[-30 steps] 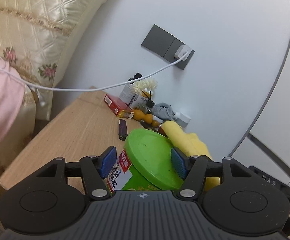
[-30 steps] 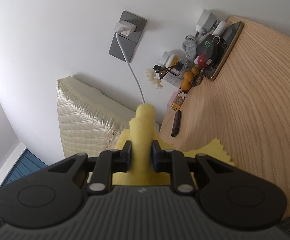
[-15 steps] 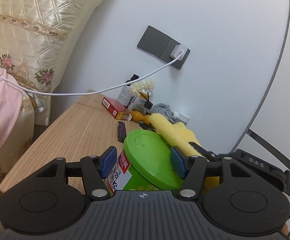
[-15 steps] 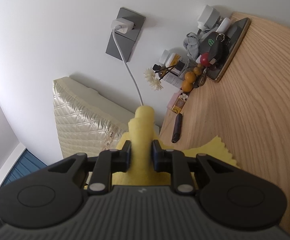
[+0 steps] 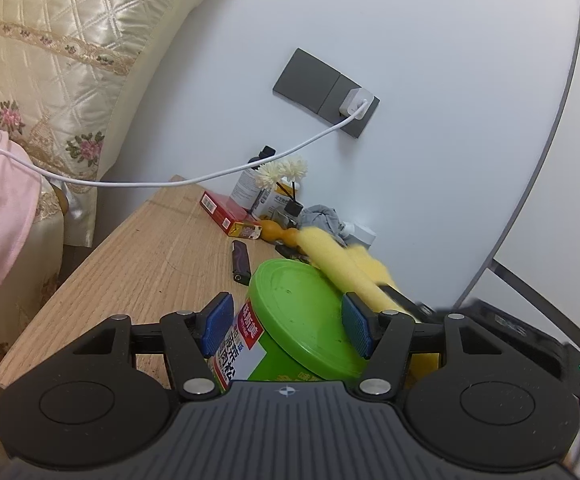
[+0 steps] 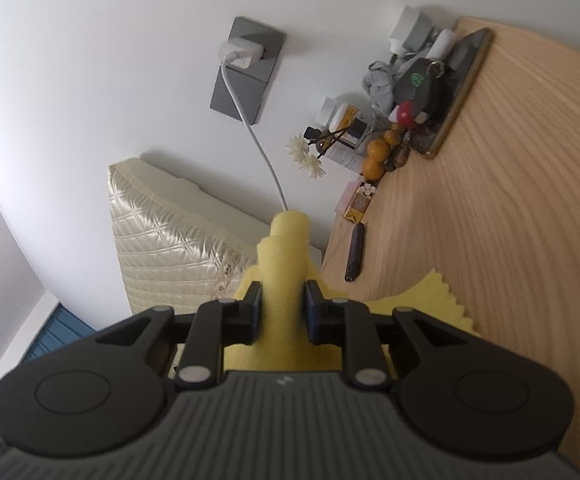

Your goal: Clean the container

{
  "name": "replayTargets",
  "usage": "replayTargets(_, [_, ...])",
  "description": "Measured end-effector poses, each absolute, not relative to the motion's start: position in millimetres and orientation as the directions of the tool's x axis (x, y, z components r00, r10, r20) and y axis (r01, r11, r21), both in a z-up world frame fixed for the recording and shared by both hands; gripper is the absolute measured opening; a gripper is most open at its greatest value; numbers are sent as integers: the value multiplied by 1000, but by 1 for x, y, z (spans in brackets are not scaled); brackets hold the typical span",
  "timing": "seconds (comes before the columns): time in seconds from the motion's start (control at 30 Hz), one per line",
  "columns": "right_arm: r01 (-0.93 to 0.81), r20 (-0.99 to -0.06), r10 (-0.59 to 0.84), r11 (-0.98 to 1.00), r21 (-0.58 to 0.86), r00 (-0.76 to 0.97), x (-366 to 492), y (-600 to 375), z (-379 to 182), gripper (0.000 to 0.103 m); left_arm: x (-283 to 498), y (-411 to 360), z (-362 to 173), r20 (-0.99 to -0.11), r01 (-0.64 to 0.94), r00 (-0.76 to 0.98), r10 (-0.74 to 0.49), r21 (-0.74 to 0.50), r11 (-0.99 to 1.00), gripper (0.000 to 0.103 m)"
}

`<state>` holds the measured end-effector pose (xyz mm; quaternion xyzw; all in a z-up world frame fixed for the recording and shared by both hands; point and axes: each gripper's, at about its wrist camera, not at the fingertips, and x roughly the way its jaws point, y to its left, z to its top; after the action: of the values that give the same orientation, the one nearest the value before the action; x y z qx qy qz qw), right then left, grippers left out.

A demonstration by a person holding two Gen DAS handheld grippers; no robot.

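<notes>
My left gripper [image 5: 286, 326] is shut on a green container [image 5: 301, 320] with a green lid and a white and red label, held tilted above the wooden table [image 5: 150, 264]. My right gripper [image 6: 284, 306] is shut on a rolled yellow cloth [image 6: 284, 264]. In the left wrist view the cloth [image 5: 341, 264] reaches in from the right and lies against the far right edge of the lid. The container is hidden in the right wrist view.
A black lighter [image 5: 241, 261], a red box [image 5: 228, 214], orange gourds [image 5: 280, 234], a grey rag [image 5: 321, 218], bottles and white flowers [image 5: 282, 168] crowd the table's back by the wall. A white cable [image 5: 210, 174] hangs from the socket. A quilted headboard [image 5: 70, 40] stands left.
The right gripper with the yellow cloth has moved in over the lid's right edge. The left gripper holds the container about where it was.
</notes>
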<state>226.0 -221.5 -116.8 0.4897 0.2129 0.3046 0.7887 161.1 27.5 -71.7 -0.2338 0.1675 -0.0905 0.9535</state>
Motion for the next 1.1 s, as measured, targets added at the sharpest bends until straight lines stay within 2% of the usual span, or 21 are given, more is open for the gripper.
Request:
replayTargets(0.13, [-273, -37, 691, 335, 902, 722, 228, -221, -117, 22, 162, 29, -71, -277, 98, 926, -257, -481, 871, 65])
replayTargets(0.3, [-275, -37, 693, 334, 901, 720, 230, -220, -117, 22, 155, 28, -67, -323, 38, 920, -222, -491, 870, 72])
replayTargets(0.4, [-277, -37, 692, 337, 900, 721, 229, -221, -117, 22, 148, 24, -60, -336, 21, 919, -204, -474, 880, 70])
replayTargets(0.77, [-270, -35, 690, 329, 905, 723, 201, -229, -117, 23, 151, 31, -64, -325, 10, 921, -215, -533, 846, 59])
replayTargets(1.1, [-258, -20, 689, 298, 919, 725, 203, -228, -120, 23, 153, 29, -64, -309, 39, 925, -222, -505, 862, 59])
